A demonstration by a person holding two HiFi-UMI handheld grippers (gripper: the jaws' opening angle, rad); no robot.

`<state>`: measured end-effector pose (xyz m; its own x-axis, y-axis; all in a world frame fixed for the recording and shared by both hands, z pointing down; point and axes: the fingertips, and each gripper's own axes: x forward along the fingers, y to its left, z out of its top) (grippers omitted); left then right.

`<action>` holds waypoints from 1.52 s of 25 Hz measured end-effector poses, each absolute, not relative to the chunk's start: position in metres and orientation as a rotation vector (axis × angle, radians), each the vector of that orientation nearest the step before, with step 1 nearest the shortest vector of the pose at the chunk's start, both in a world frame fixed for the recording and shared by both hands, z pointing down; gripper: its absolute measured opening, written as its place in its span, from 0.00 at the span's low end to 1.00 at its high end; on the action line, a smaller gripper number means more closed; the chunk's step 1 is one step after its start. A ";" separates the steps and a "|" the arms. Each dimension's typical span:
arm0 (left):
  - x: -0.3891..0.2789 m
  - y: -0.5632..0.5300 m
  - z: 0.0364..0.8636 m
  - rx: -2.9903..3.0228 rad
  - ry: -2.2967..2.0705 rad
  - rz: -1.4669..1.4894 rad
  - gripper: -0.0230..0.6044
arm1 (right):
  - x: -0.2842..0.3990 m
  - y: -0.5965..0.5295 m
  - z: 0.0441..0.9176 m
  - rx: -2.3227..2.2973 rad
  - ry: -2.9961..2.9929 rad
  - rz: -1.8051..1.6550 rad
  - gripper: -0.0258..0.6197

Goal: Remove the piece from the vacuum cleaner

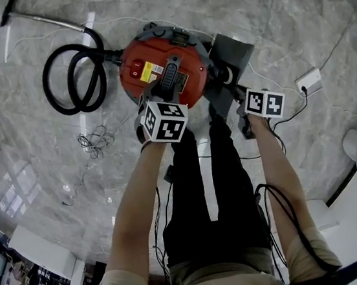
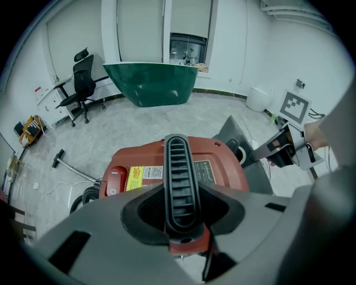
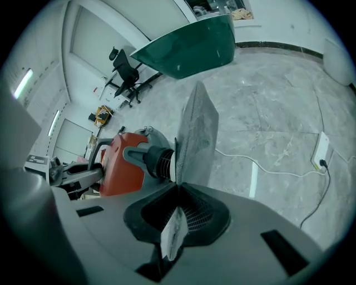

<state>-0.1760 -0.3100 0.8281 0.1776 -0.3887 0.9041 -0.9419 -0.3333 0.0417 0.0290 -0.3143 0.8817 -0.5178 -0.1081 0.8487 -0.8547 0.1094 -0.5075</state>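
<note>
- Vacuum cleaner (image 1: 188,58), the red canister one, is sitting on the marble floor (image 1: 291,6) in the upper middle of the head view, with its black hose (image 1: 72,81) coiling off to the left.
- Left gripper (image 2: 181,222) is clamping the black ribbed carry handle (image 2: 179,178) on top, so I'm guessing it's bracing the body.
- Right gripper (image 3: 177,214) is pinching the edge of the flat grey piece (image 3: 197,131), jaws nearly together on it.
- That piece is standing edge-on at the right side of the canister, right up against the black ribbed collar (image 3: 160,162).
- So both grips are looking sorted, but the piece isn't looking free yet; the pulling off is what's left, I reckon.
</note>
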 end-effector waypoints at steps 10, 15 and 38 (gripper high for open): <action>-0.178 -0.311 0.830 1.815 -1.268 1.123 0.26 | 0.029 -0.312 0.884 1.299 -1.414 2.159 0.09; -0.177 -0.311 0.829 1.819 -1.260 1.122 0.26 | 0.035 -0.316 0.882 1.070 -1.608 1.697 0.09; -0.178 -0.310 0.829 1.809 -1.263 1.129 0.26 | 0.042 -0.308 0.889 1.320 -1.405 2.304 0.09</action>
